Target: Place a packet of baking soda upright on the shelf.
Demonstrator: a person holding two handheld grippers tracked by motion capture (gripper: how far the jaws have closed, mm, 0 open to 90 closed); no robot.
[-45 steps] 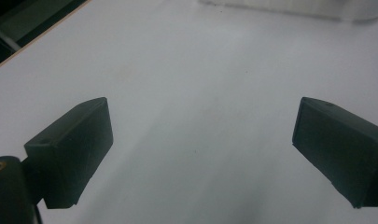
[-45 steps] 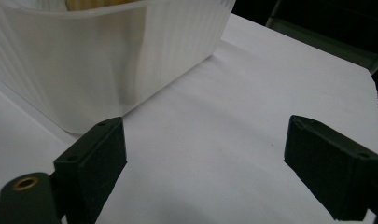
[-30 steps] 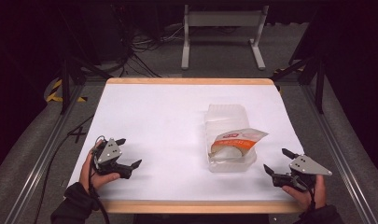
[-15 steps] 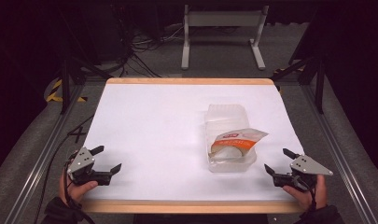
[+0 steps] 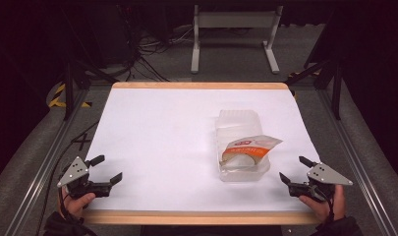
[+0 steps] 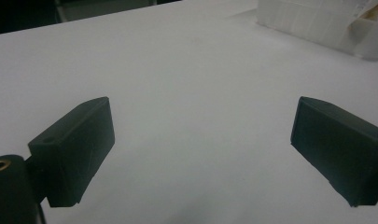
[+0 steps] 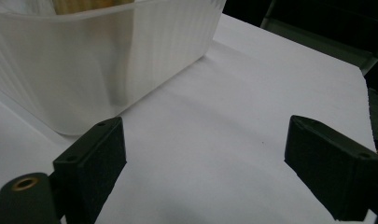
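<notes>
1. Left gripper: you hold it low at the near left corner of the table, jaws spread wide with nothing between them; in the left gripper view bare white tabletop lies under both black jaws, and the tub sits far off at the upper right. This reads as a waiting pose, well apart from the work

2. Right gripper: you hold it at the near right corner, jaws likewise wide apart and holding nothing. It points towards the tub, whose ribbed wall rises just beyond the left jaw in the right gripper view, near but not touching. This is likely the hand placed to act first

3. Tub: clear plastic, open, standing right of centre on the table towards your side, its lid folded back flat on the far side, seemingly hinged there. Standing open like this, it leaves the contents reachable from above

4. Contents: one packet, clear wrapper with an orange-red printed band, something pale and round inside; what it is you cannot tell. It leans in the tub with its top corner poking up over the right rim, which offers an edge to pinch

5. Rest of the table: white and bare around the tub, giving both grippers room
</notes>
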